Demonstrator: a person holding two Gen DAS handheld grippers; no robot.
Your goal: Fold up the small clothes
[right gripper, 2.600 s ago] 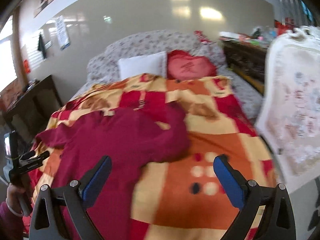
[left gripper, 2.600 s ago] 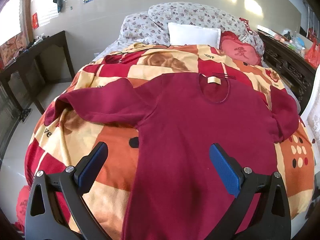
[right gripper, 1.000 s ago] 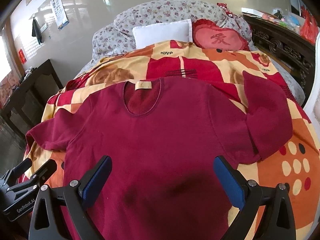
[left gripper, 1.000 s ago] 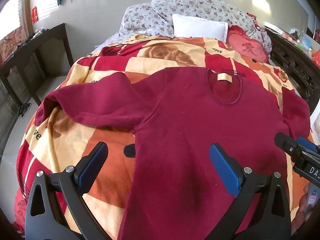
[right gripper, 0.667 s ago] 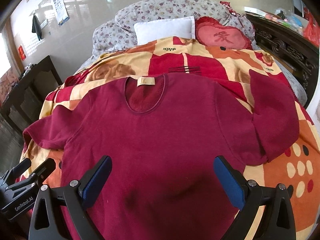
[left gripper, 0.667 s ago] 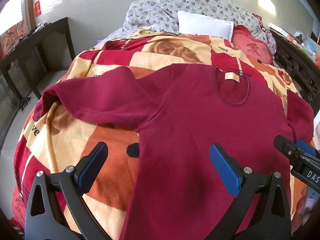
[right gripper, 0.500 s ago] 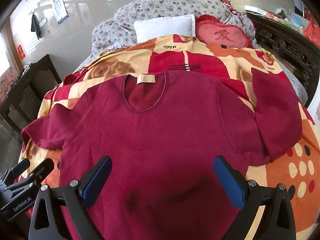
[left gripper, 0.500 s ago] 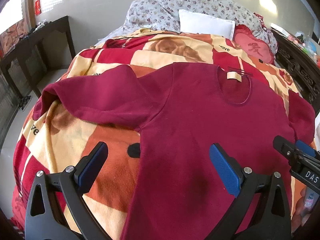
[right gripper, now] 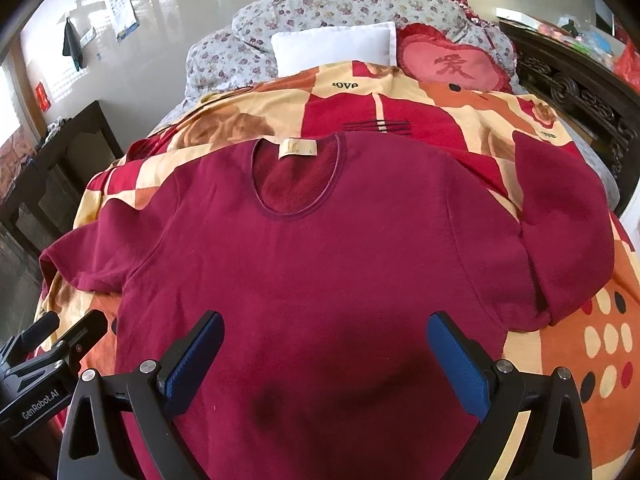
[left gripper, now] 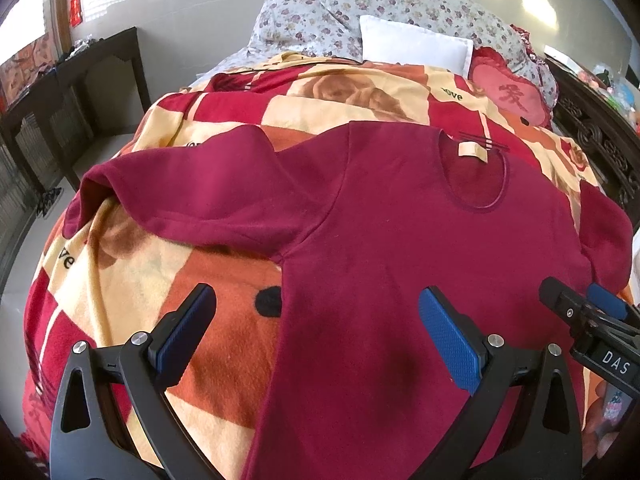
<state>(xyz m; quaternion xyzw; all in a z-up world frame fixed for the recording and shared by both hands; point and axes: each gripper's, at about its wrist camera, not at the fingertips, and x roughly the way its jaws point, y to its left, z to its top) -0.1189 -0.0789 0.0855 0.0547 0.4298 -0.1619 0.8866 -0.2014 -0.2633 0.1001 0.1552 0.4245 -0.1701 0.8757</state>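
Sweater (left gripper: 400, 240) flat on blanket (left gripper: 120, 280), pillows (left gripper: 412, 46) behind, cabinet (left gripper: 60, 92) left

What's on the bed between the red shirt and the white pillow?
Only the blanket lies between the red shirt and the white pillow; nothing else sits there. The right wrist view shows it best.

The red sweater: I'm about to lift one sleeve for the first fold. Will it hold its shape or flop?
The red sweater looks like soft, thick fleece, so it will likely droop from the fingers. Its right sleeve already lies doubled over, so it creases readily. The fuzzy blanket beneath may grip it, so a push would probably bunch it.
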